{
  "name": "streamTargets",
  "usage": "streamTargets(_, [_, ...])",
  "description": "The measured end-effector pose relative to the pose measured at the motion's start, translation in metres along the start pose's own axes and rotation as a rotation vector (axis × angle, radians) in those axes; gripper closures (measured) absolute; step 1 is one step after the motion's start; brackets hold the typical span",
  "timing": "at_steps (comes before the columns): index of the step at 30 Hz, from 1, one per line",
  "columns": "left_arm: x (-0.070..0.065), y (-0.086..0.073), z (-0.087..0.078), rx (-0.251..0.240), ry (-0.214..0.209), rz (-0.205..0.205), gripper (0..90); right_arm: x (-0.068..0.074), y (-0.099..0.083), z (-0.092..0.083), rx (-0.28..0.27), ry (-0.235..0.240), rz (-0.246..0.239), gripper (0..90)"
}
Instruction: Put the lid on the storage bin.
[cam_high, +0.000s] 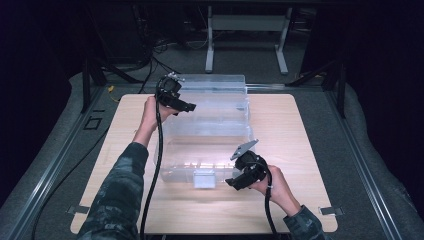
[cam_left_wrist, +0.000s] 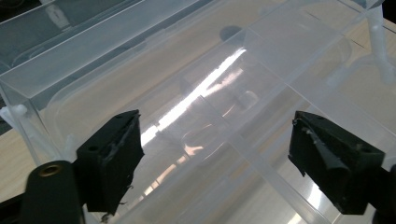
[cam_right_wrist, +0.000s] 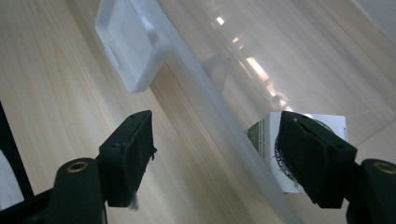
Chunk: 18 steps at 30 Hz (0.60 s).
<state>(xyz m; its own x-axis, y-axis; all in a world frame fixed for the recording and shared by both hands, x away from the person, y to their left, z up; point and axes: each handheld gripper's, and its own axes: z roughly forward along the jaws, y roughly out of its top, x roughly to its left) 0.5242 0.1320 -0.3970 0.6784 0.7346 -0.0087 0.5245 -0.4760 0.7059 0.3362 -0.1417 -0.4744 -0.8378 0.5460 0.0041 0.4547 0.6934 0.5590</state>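
Observation:
A large clear plastic storage box (cam_high: 202, 135) stands in the middle of the wooden table (cam_high: 300, 130). My left gripper (cam_high: 189, 106) hovers open over the box's far left corner; in the left gripper view its jaws (cam_left_wrist: 215, 126) stand wide apart above the clear rim (cam_left_wrist: 261, 42). My right gripper (cam_high: 231, 183) is at the box's front right, also open. In the right gripper view its jaws (cam_right_wrist: 215, 123) straddle the front rim (cam_right_wrist: 219, 116) without touching it. A small white carton with a green label (cam_right_wrist: 264, 135) lies inside, partly hidden by one jaw.
A white latch (cam_high: 204, 178) sits at the middle of the box's front edge, also the white latch (cam_right_wrist: 133, 51) in the right gripper view. Clear plastic, seemingly the lid (cam_high: 215, 82), rises at the back. Cables trail from both grippers. Dark floor and a metal frame (cam_high: 247, 30) lie beyond the table.

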Motion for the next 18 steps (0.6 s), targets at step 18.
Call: streamTargets(18, [-0.006,-0.003,0.013,0.029,0.017,0.073,50.5,0.002,-0.003,0.01,-0.048,-0.045,0.022,57.3])
